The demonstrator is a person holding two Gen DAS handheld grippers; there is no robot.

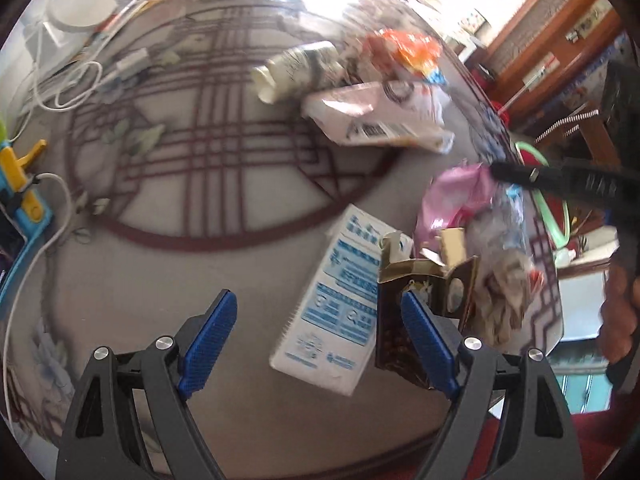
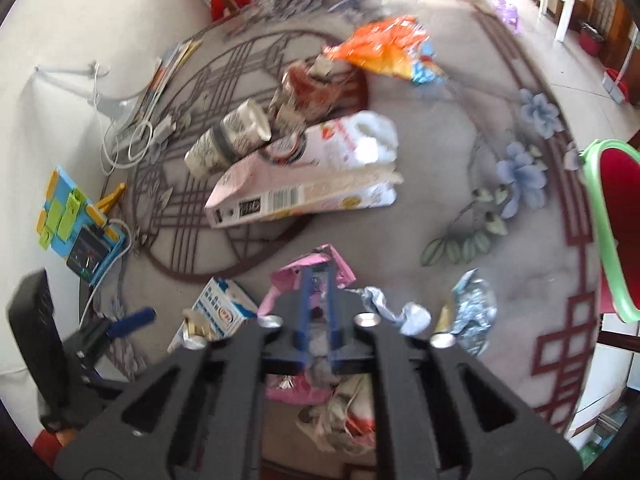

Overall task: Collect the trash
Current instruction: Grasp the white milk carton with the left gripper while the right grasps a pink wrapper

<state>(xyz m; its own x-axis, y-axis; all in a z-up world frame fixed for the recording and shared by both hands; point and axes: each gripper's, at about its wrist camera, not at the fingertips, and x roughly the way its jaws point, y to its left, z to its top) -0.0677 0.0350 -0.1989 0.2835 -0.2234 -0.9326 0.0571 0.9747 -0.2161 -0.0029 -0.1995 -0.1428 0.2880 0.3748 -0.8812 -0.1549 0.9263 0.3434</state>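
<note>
Between our left hand-held gripper's (image 1: 316, 340) spread blue pads lies the white-and-blue carton (image 1: 336, 300), flat on the desk (image 1: 140, 280), long axis pointing away, while our right hand-held gripper (image 2: 318, 276) pinches pink wrapper (image 2: 316, 268) just beyond.

I get bright daylight from top w/ blown-out glare, motion blur on both views, heavy fisheye edge warp.

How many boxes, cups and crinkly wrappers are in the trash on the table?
Boxes: 3, the blue and white box, the brown box, the pink carton
Cups: 1, the paper cup
Crinkly wrappers: 3, the orange wrapper, the pink wrapper, the silver wrapper
Total: 7
</note>
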